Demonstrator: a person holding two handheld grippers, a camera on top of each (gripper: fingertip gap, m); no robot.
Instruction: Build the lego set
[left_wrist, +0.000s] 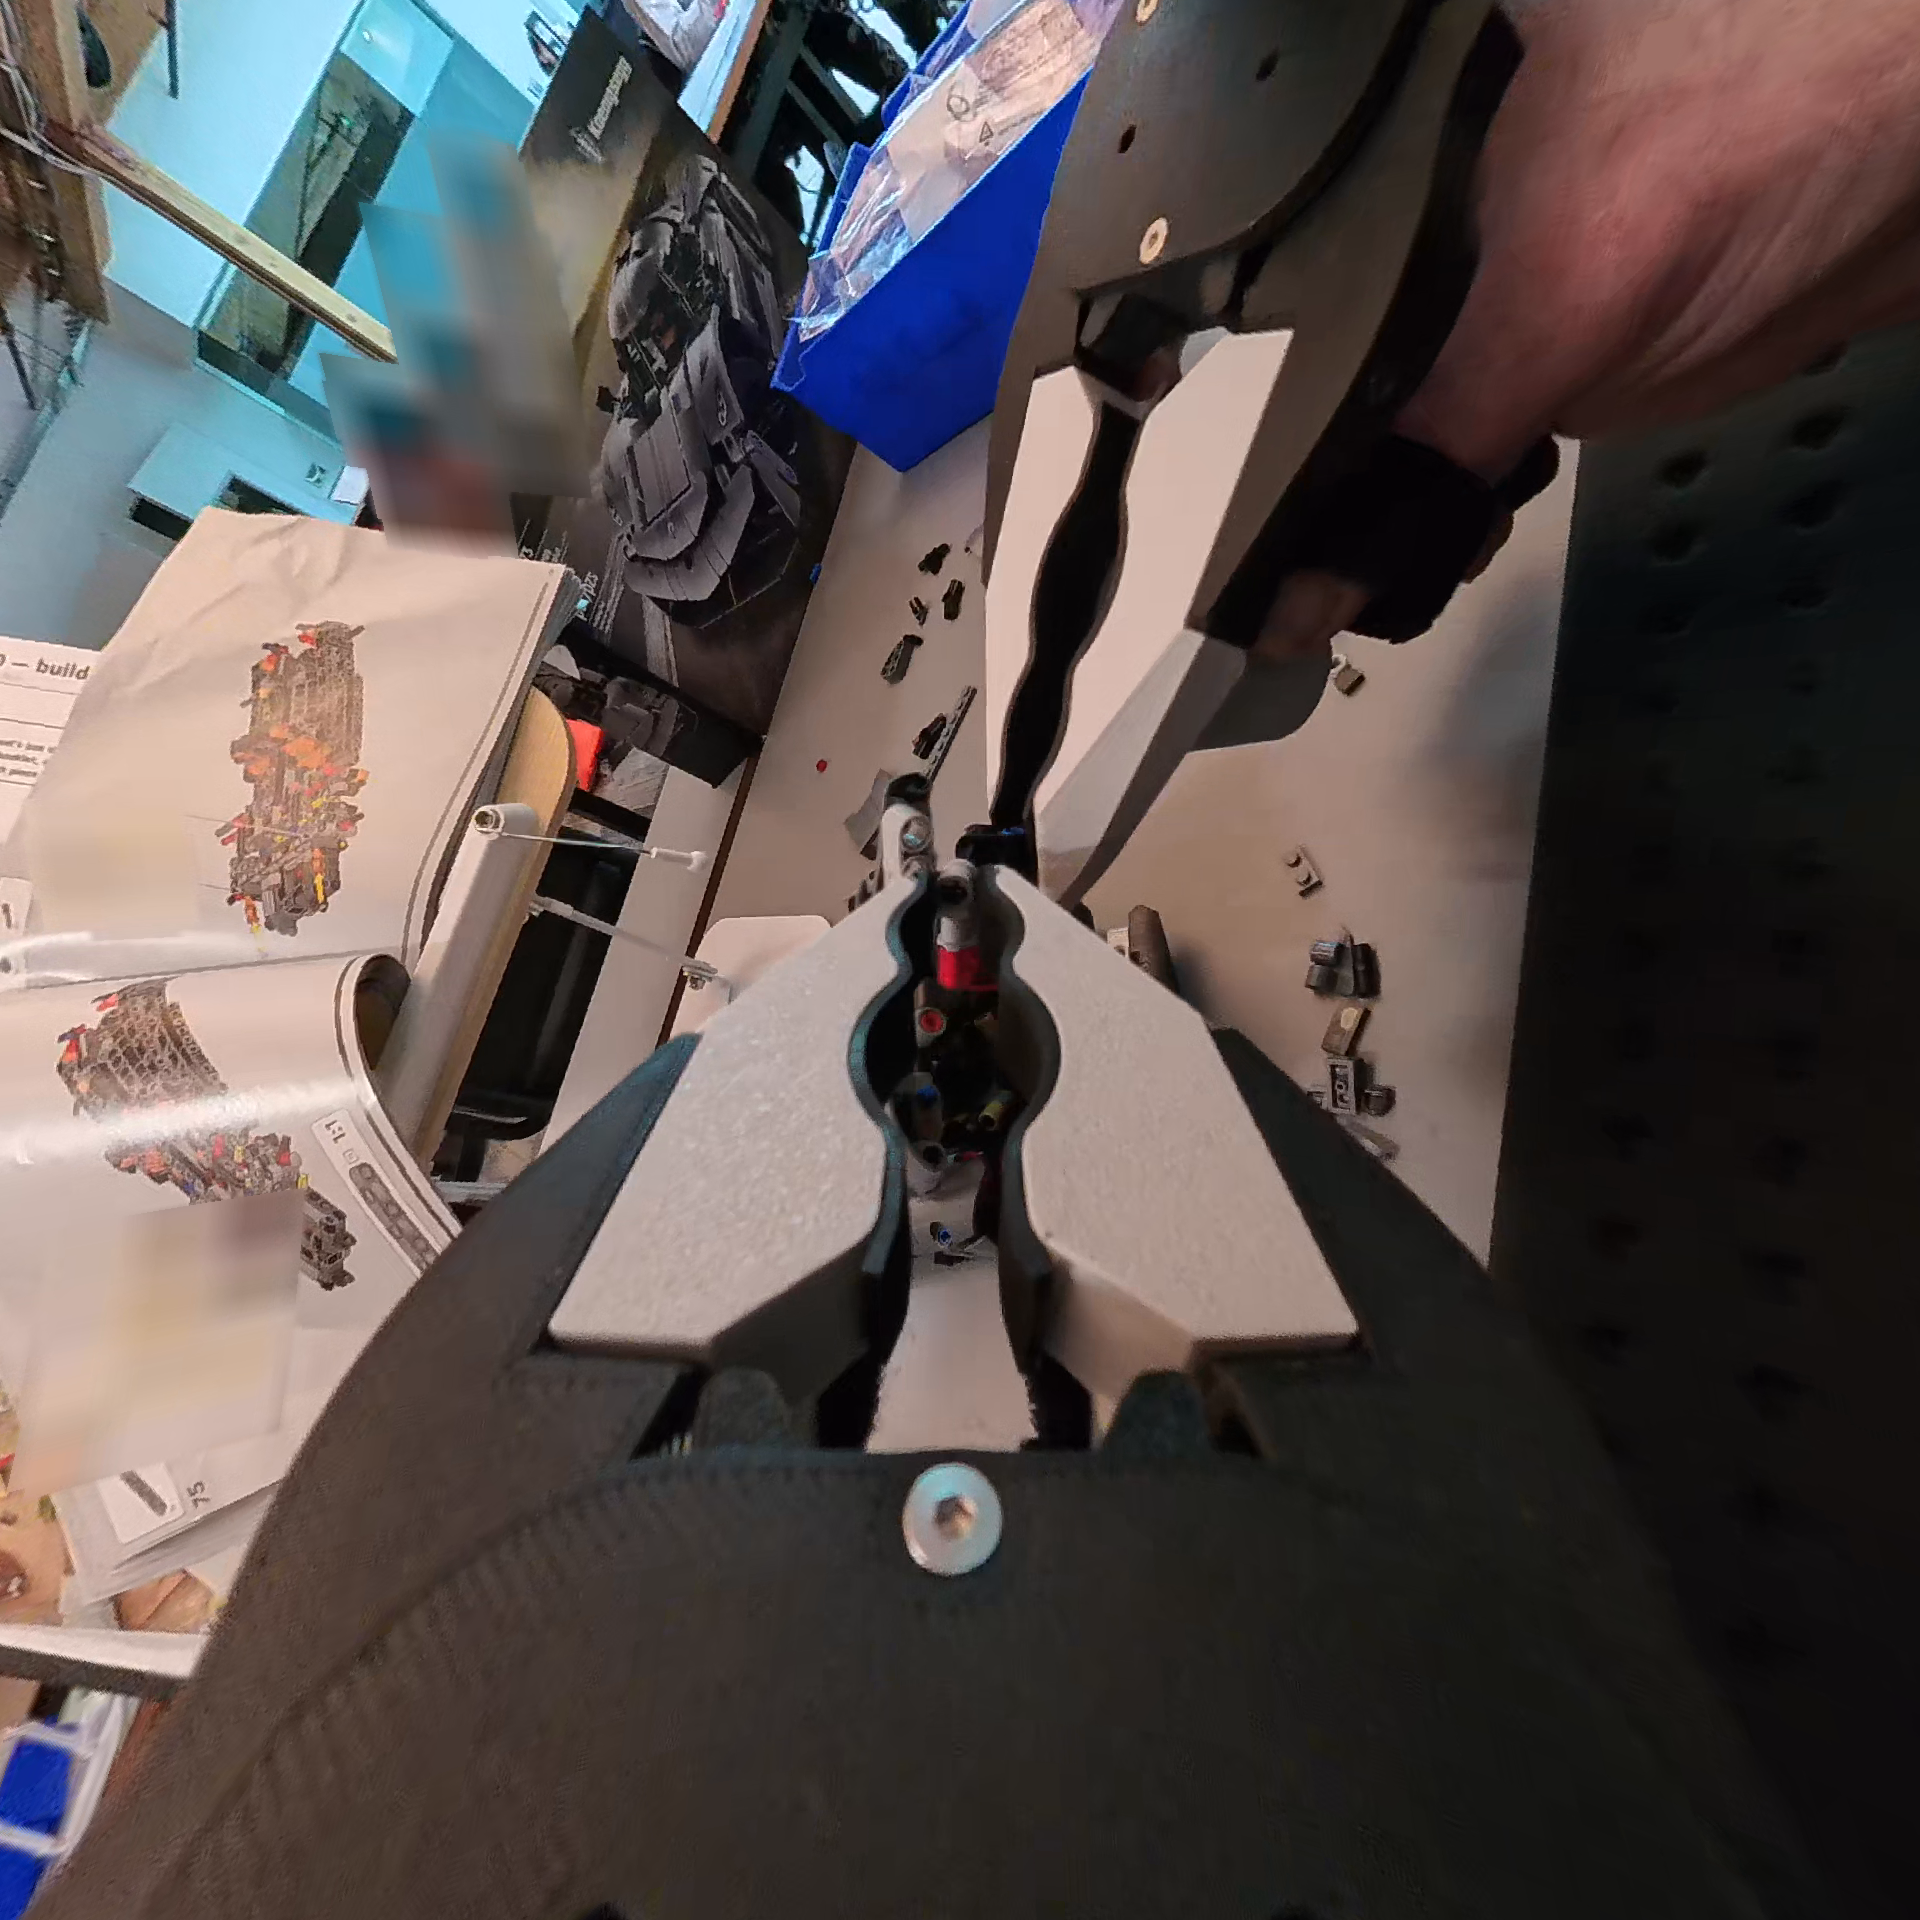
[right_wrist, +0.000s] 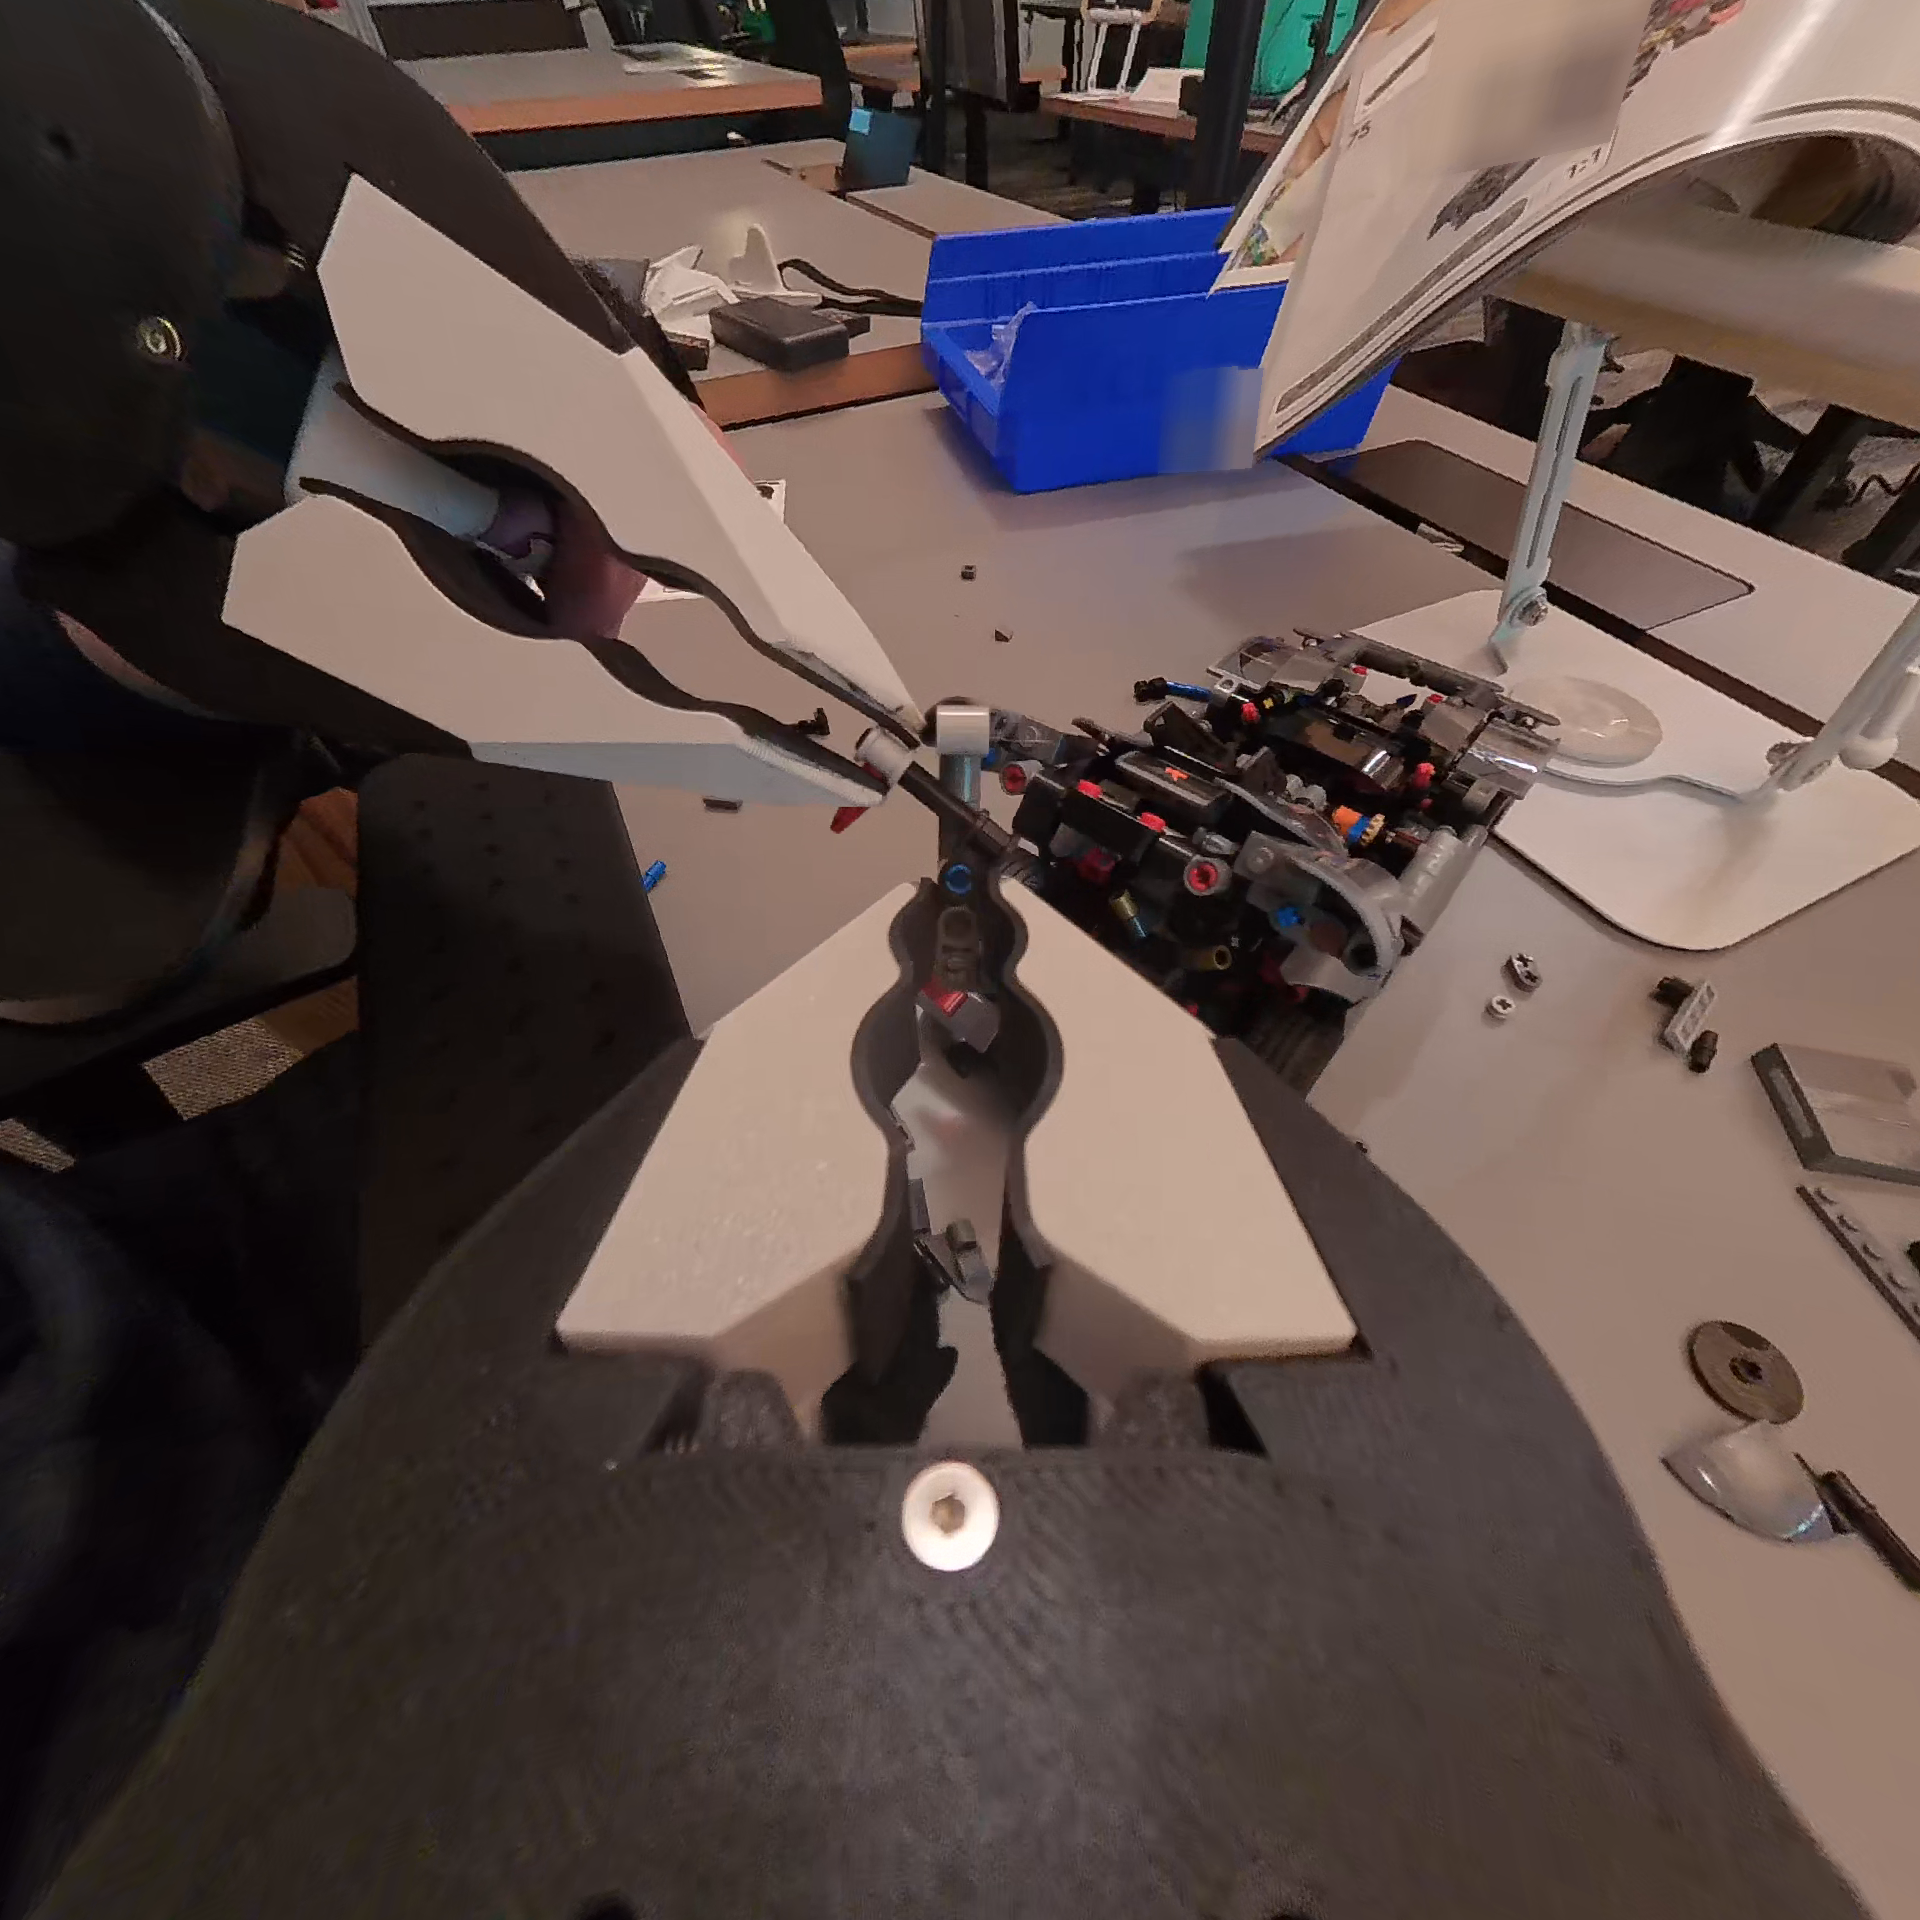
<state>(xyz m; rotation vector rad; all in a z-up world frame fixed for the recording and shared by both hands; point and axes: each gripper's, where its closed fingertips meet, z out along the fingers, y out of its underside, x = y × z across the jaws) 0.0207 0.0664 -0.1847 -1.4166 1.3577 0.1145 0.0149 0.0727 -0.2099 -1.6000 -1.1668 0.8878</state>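
My left gripper (left_wrist: 958, 883) is shut on a thin black axle (right_wrist: 951, 795) that carries a white bush (left_wrist: 956, 920) and a red end piece (left_wrist: 961, 966). In the right wrist view it (right_wrist: 894, 753) comes in from the upper left. My right gripper (right_wrist: 956, 888) is shut on a dark beam (right_wrist: 958, 940) with a blue pin (right_wrist: 956, 878). The beam stands upright and carries a white connector (right_wrist: 961, 727) on top, at the left gripper's tips. In the left wrist view the right gripper (left_wrist: 1003, 831) comes down from above. The part-built dark car model (right_wrist: 1299, 810) lies just behind both grippers.
An open instruction booklet (left_wrist: 260, 779) rests on a stand, also in the right wrist view (right_wrist: 1507, 156). A blue bin (right_wrist: 1101, 343) with bags stands behind. Loose small pieces (left_wrist: 1340, 977) lie on the grey table (right_wrist: 1143, 551). A black perforated panel (left_wrist: 1714, 935) borders the table. Both grippers' tips are close together, under 4 cm apart.
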